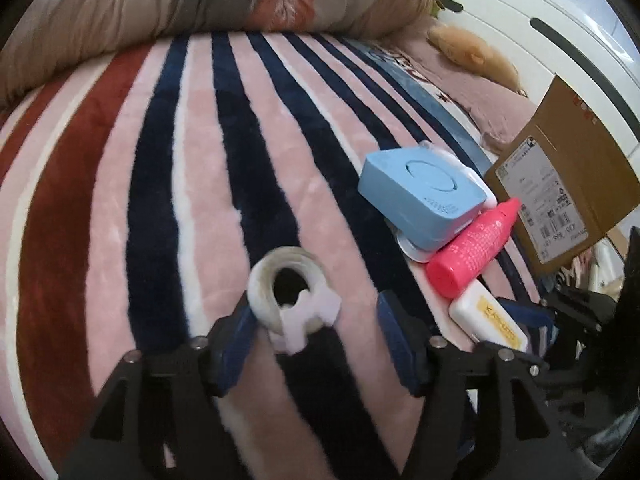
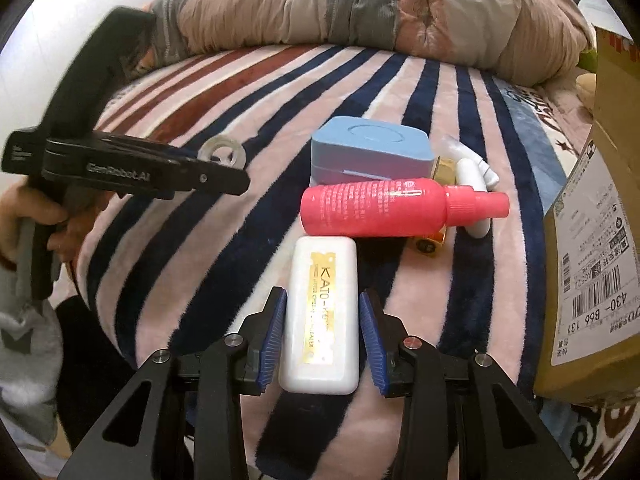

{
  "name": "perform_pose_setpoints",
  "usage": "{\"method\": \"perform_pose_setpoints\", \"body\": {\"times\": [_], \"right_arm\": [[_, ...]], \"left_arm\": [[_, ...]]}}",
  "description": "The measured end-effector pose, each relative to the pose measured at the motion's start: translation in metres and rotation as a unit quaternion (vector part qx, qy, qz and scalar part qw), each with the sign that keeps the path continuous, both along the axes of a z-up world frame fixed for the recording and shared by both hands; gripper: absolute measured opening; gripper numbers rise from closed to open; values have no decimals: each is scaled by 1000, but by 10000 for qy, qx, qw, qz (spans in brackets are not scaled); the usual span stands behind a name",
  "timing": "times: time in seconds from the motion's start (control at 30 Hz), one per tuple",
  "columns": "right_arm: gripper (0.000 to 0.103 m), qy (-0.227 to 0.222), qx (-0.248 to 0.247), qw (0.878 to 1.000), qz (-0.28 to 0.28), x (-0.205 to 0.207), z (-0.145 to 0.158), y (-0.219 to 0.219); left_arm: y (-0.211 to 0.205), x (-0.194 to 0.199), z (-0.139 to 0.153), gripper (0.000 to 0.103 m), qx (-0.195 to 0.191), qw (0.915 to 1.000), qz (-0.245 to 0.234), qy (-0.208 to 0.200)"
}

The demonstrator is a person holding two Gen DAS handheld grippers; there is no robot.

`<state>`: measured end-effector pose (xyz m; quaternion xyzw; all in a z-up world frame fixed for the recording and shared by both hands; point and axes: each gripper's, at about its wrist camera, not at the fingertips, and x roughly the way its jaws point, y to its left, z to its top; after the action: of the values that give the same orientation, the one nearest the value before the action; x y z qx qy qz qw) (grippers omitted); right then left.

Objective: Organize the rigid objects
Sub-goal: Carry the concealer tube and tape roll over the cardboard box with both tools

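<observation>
On a striped blanket (image 1: 200,184) lie a blue box (image 1: 420,196), a pink spray bottle (image 1: 472,248) and a white KATO case (image 1: 488,318). A clear tape roll (image 1: 288,292) with a white holder lies between my left gripper's (image 1: 316,328) open fingers, touching the left pad. In the right wrist view my right gripper (image 2: 323,324) is open around the white case (image 2: 323,316), pads close beside it with a small gap. The pink bottle (image 2: 392,208) and blue box (image 2: 372,152) lie just beyond. The left gripper (image 2: 160,172) shows at left by the tape roll (image 2: 222,152).
A cardboard box (image 2: 588,280) with a shipping label stands at the right; it also shows in the left wrist view (image 1: 560,184). A rolled quilt (image 2: 360,8) lies along the far side. Small white and gold items (image 2: 468,172) lie behind the pink bottle.
</observation>
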<state>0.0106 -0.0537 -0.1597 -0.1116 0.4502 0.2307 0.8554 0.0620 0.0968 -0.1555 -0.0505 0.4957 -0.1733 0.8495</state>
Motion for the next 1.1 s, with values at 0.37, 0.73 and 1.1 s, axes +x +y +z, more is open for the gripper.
{"method": "perform_pose_setpoints", "body": {"times": [0.37, 0.73, 1.1], "right_arm": [[31, -114, -174, 9997, -126, -9, -2, 4], [31, -574, 333, 9967, 475, -31, 59, 8], [31, -1851, 335, 9801, -638, -35, 177, -129]], "left_arm": [[-9, 2, -11, 38, 659, 9927, 747, -685], [-1, -39, 78, 38, 465, 9888, 528, -1314], [-154, -34, 216, 38, -245, 9639, -1662, -2063]]}}
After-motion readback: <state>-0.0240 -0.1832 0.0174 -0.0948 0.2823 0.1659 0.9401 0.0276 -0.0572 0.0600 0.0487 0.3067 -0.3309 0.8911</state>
